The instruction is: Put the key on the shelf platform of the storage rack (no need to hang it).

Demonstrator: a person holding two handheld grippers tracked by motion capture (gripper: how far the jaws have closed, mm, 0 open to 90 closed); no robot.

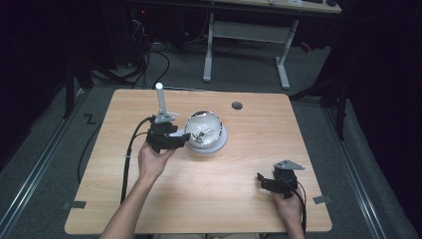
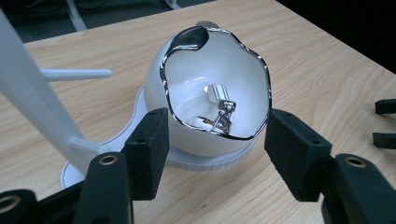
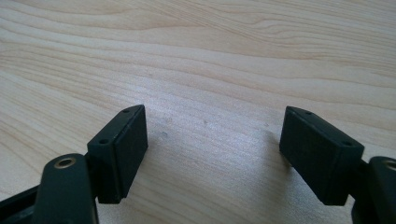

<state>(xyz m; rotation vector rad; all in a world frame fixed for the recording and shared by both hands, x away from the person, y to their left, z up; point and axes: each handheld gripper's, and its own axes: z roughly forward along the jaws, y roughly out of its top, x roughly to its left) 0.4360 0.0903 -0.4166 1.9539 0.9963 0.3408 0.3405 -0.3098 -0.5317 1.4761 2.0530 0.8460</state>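
Note:
A white egg-shaped bowl (image 1: 204, 128) with a wavy chrome rim stands on a round white base (image 1: 222, 143) at the table's middle. In the left gripper view the bowl (image 2: 156, 86) holds a small metal trinket (image 2: 223, 116). My left gripper (image 1: 185, 137) sits just left of the bowl, open. In its own view the left gripper (image 2: 219, 142) has one pad on each side of the bowl's near wall, and neither presses on it. My right gripper (image 1: 260, 180) rests open near the table's front right, and in its own view the right gripper (image 3: 212, 144) has bare wood between its pads.
A white upright post (image 1: 160, 101) on a foot stands just behind my left gripper, close at the left as the post (image 2: 32, 98) in that gripper's view. A round cable hole (image 1: 237, 105) lies at the back of the wooden table (image 1: 249, 164). Desk legs stand on the floor beyond.

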